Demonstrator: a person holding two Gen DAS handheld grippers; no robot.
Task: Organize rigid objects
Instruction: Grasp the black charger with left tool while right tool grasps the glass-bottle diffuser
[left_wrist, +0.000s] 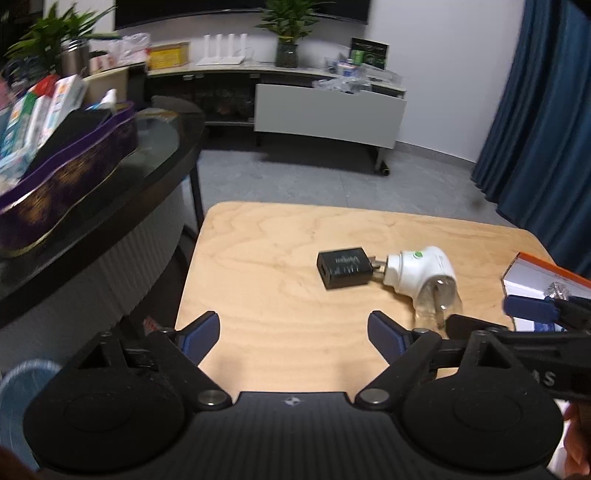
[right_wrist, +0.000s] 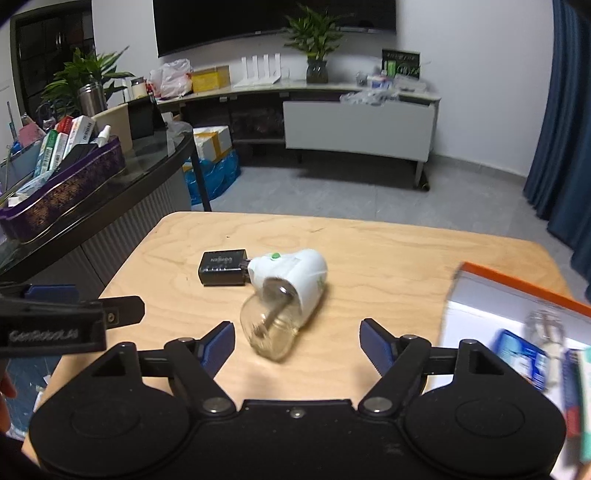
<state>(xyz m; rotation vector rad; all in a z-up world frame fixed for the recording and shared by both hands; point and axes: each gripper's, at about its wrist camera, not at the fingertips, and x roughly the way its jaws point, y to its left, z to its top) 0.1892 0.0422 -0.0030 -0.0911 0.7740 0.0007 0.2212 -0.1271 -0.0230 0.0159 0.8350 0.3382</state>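
A black plug adapter (left_wrist: 344, 266) (right_wrist: 222, 267) lies on the light wooden table (left_wrist: 280, 229) (right_wrist: 388, 251). Touching its right side is a white plug-in device with a clear glass bottle (left_wrist: 424, 282) (right_wrist: 288, 291), lying on its side. My left gripper (left_wrist: 293, 334) is open over bare table, nearer than both objects and a little to their left. My right gripper (right_wrist: 297, 341) is also open, and the glass bottle end lies just beyond its left finger (right_wrist: 218, 345). Nothing is between either pair of pads. The right gripper's fingers (left_wrist: 532, 312) show at the left wrist view's right edge.
An open orange-rimmed box (right_wrist: 517, 317) (left_wrist: 543, 280) holding several items sits at the table's right. To the left, a dark glass-topped table (right_wrist: 155, 155) (left_wrist: 162, 147) carries a purple tray (right_wrist: 66, 192) (left_wrist: 70, 177) of boxes. A TV cabinet (right_wrist: 354, 125) and blue curtain (right_wrist: 565, 147) stand beyond.
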